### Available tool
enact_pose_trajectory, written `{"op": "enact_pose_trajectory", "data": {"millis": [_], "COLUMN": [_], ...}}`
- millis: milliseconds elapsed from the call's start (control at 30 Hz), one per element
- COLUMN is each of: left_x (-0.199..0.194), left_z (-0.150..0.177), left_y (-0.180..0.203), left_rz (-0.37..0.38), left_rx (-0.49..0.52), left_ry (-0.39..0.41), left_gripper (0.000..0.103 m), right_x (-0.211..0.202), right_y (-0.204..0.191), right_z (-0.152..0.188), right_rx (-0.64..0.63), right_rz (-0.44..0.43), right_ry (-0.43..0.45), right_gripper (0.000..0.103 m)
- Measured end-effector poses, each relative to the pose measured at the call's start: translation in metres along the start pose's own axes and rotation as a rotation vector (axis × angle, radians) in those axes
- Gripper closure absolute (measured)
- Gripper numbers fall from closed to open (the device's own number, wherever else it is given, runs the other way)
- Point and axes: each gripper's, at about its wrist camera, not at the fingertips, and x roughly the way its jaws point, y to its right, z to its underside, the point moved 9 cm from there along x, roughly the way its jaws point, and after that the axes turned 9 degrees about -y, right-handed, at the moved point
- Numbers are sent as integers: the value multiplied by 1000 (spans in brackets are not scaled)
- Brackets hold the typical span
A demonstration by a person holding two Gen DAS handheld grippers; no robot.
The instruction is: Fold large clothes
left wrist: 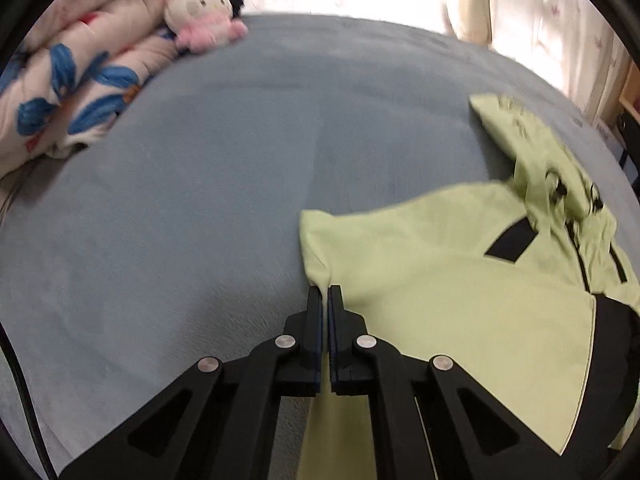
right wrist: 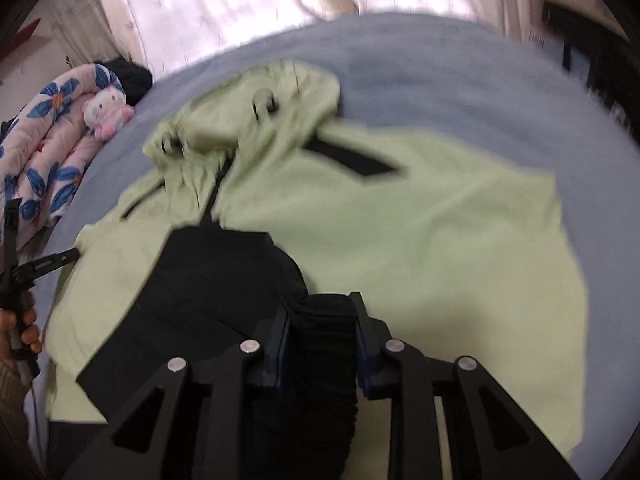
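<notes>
— Pale green cloth with black panels: that is the jacket (right wrist: 400,240), spread over the grey-blue bed cover (left wrist: 200,200), its hood toward the far edge by the curtains (right wrist: 224,4).

— Any boxes or baskets holding things?

— I see none to describe. At the far left corner of the bed a folded flowered quilt (left wrist: 72,80) lies with a pink and white plush toy (left wrist: 204,16) resting against it.

— What is the left gripper (left wrist: 325,294) doing?

— Clenched. Its jaws stand pressed together on a thin fold of the jacket's green edge, on the left side of the garment; the cloth runs between the pads and down under the linkage. It points down at a slant toward the bed.

— And the right gripper (right wrist: 320,312)?

— Its jaws stand partly apart, clamped on a bunched black cuff or sleeve end (right wrist: 324,360) of the jacket at the near edge. It also tilts downward.

— Do you see the person?

— Only in the right wrist view: a hand (right wrist: 24,332) at the left edge grips the handle of the other tool, a knitted sleeve (right wrist: 10,384) just below it. Both views are blurred.
</notes>
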Motion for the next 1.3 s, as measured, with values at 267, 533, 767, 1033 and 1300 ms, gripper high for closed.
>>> {"op": "enact_pose_trajectory", "data": {"millis": [267, 533, 767, 1033, 1300], "left_x": [38, -17, -69, -32, -18], "left_z": [3, 11, 59, 112, 104], "left_y": [-9, -10, 73, 99, 56], "left_rz": [-102, -91, 162, 99, 26], "left_rx": [34, 5, 31, 4, 6], "left_ry": [-24, 0, 24, -38, -18], "left_gripper": [101, 85, 57, 57, 57], "right_x": [34, -26, -27, 16, 3], "right_y": [8, 9, -87, -133, -36], "right_z": [4, 3, 18, 64, 70], "right_rx": [32, 75, -47, -151, -54], "right_rz": [86, 98, -28, -29, 91], "right_ry": [-92, -2, -27, -147, -94], "right_gripper": [64, 61, 61, 61, 68]}}
